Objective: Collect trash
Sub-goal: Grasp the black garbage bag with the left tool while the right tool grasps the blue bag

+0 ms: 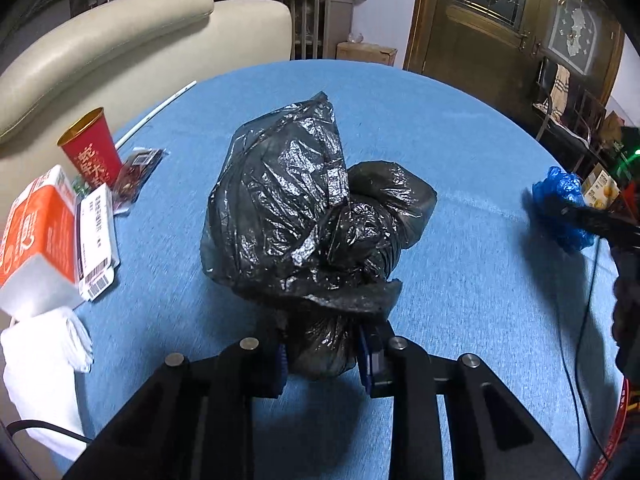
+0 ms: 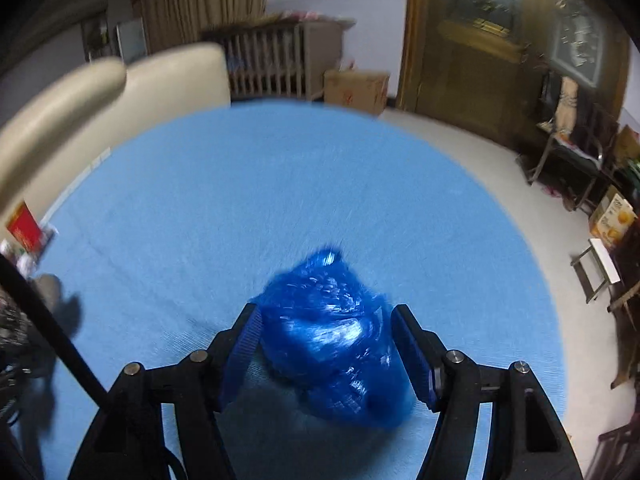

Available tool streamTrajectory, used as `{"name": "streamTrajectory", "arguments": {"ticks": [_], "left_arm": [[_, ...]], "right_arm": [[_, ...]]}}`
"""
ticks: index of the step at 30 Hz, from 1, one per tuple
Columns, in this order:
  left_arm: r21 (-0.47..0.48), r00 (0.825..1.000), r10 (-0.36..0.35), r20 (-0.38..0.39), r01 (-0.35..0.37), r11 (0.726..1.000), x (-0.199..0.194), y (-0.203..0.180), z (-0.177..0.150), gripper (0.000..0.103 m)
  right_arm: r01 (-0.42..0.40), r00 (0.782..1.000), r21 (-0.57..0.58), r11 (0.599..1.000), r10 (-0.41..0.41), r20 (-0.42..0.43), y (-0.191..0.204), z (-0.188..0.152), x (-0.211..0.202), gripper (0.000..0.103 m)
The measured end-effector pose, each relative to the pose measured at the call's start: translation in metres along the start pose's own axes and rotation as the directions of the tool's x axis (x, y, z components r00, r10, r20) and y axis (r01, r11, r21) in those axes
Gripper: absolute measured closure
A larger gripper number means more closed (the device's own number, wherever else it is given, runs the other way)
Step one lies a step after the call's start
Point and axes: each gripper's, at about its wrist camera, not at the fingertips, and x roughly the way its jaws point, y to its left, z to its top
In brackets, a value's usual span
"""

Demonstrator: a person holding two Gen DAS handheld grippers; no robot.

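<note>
Left wrist view: the left gripper (image 1: 322, 354) is clenched on the black bag's (image 1: 304, 208) neck (contents hidden) on the blue table (image 1: 460, 140); the right gripper (image 2: 326, 350) clasps a blue bag (image 2: 336, 336).

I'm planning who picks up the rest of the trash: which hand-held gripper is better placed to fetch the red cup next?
Neither is free, but probably the left hand-held gripper: the red cup stands on its side. It is shut on the black bag; the right hand-held gripper holds the blue bag.
</note>
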Motion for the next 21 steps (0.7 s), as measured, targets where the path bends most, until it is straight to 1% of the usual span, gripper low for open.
{"name": "streamTrajectory", "arguments": {"ticks": [1, 2, 5, 9, 14, 21], "left_arm": [[0.000, 1.000, 0.005, -0.005, -0.005, 1.000, -0.001, 0.001, -0.001, 0.074], [0.001, 1.000, 0.009, -0.006, -0.009, 1.000, -0.003, 0.000, -0.004, 0.074], [0.005, 1.000, 0.021, -0.003, -0.021, 1.000, -0.008, 0.001, -0.007, 0.074], [-0.003, 1.000, 0.017, 0.006, -0.017, 1.000, -0.020, -0.005, -0.012, 0.074], [0.005, 1.000, 0.006, 0.027, -0.006, 1.000, -0.039, -0.015, -0.020, 0.074], [0.014, 0.998, -0.022, 0.059, 0.022, 1.000, -0.071, -0.031, -0.040, 0.074]], "right_arm": [[0.002, 0.999, 0.002, 1.000, -0.002, -0.040, 0.001, -0.001, 0.011, 0.034], [0.012, 0.998, 0.005, 1.000, -0.012, -0.063, 0.002, -0.003, 0.017, 0.042], [0.002, 0.998, 0.030, 1.000, 0.000, -0.064, 0.001, -0.008, 0.015, 0.046], [-0.017, 0.999, 0.059, 0.998, 0.020, -0.044, -0.002, -0.017, -0.007, 0.047], [-0.061, 0.998, 0.107, 0.992, 0.063, -0.020, -0.004, -0.041, -0.043, 0.047], [-0.135, 0.991, 0.176, 0.975, 0.135, 0.008, -0.007, -0.093, -0.093, 0.047]]}}
